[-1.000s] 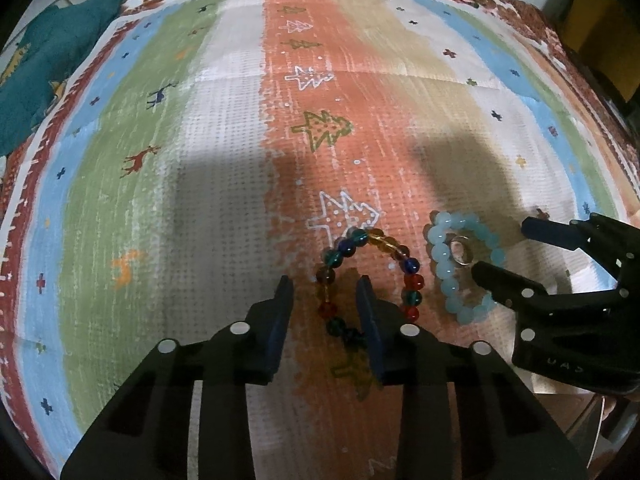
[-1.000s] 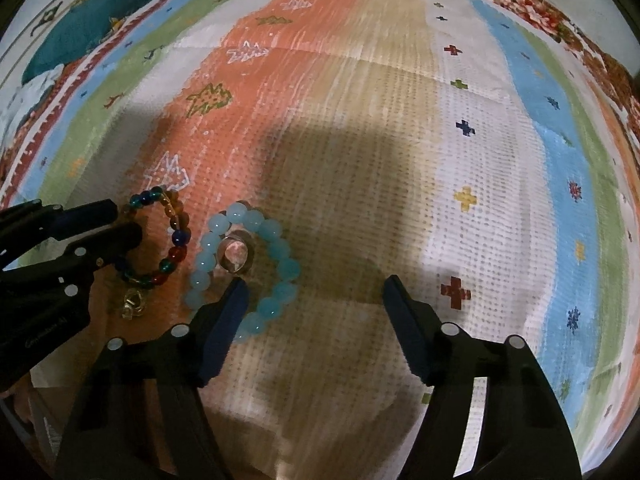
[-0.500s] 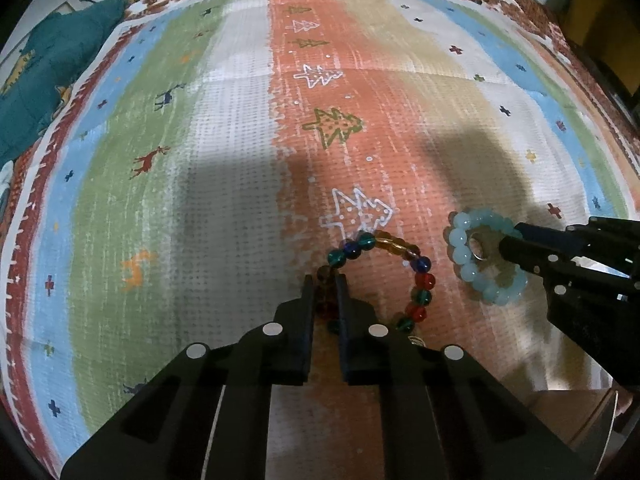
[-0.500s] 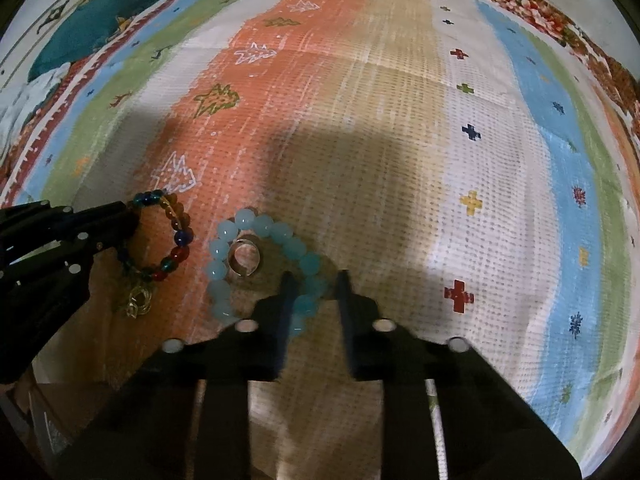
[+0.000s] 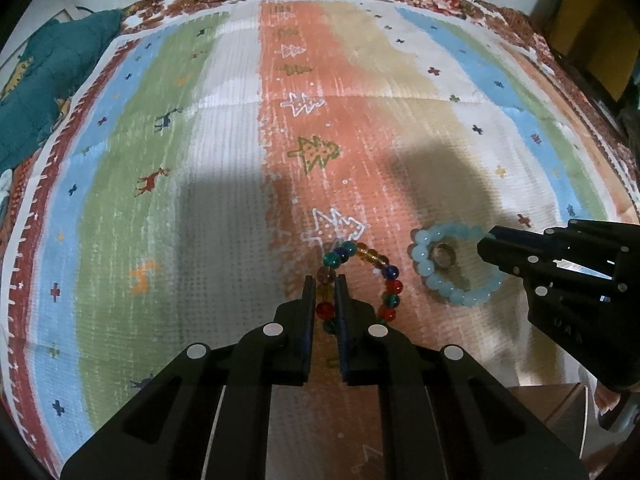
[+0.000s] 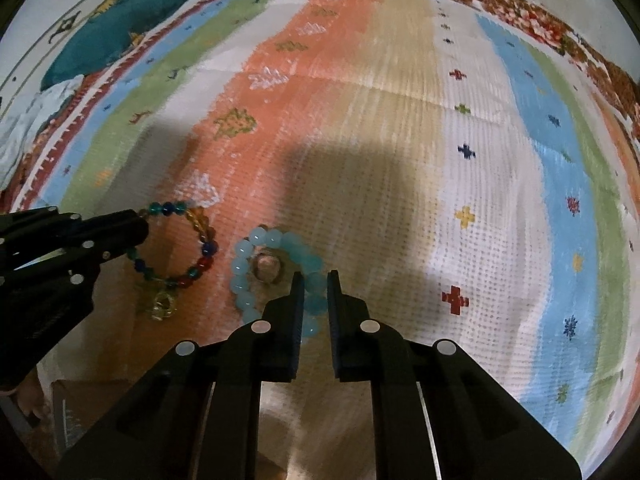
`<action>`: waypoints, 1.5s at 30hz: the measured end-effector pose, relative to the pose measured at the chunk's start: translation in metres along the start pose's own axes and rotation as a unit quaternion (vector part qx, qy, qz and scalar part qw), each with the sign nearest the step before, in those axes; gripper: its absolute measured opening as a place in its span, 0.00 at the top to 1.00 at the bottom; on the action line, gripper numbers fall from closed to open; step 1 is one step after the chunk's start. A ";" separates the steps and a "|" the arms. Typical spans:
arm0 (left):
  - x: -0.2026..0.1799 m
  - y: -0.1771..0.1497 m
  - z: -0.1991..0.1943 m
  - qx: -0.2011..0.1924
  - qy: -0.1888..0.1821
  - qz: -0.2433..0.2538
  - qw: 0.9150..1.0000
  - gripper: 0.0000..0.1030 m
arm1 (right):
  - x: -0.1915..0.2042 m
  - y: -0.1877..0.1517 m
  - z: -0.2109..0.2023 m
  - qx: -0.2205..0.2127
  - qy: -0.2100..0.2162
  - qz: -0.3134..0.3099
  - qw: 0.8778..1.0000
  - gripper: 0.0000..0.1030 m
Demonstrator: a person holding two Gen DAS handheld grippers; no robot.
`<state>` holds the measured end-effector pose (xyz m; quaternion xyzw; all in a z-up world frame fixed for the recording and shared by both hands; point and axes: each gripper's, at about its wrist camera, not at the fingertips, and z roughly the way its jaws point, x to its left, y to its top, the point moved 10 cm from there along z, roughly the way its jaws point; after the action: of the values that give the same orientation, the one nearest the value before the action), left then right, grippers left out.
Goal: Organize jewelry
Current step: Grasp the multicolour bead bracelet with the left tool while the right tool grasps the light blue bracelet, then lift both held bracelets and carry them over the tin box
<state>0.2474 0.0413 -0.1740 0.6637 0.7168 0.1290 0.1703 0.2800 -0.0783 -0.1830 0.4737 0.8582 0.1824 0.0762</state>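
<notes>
Bracelets lie side by side on the striped cloth: the multicoloured one is now clenched in the left claw, the pale blue one in the right claw, both pinched shut within the last second. A ring rests inside the blue loop. Lifting appears possible next.

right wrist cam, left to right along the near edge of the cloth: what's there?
left gripper → multicolour bead bracelet → ring inside the pale blue bead bracelet → right gripper, shut on that bracelet's right side.
</notes>
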 end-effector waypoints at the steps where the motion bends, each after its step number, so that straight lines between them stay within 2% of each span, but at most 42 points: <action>1: -0.001 0.001 -0.002 -0.002 -0.002 -0.001 1.000 0.91 | 0.000 0.000 -0.002 -0.002 -0.002 -0.002 1.000 0.88; 15: -0.015 0.006 -0.026 -0.028 -0.019 0.010 0.999 0.91 | 0.012 0.001 -0.034 -0.031 0.012 -0.008 0.999 0.88; 28: -0.025 0.000 -0.037 -0.035 -0.020 0.022 0.999 0.91 | 0.014 -0.007 -0.048 -0.042 0.011 -0.009 0.999 0.88; 45: -0.029 -0.002 -0.064 -0.062 -0.026 0.011 0.998 0.91 | 0.014 -0.005 -0.078 -0.083 0.016 0.007 0.996 0.88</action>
<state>0.2212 0.0153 -0.1149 0.6633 0.6951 0.1574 0.2283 0.2447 -0.0884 -0.1123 0.4689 0.8379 0.2608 0.1001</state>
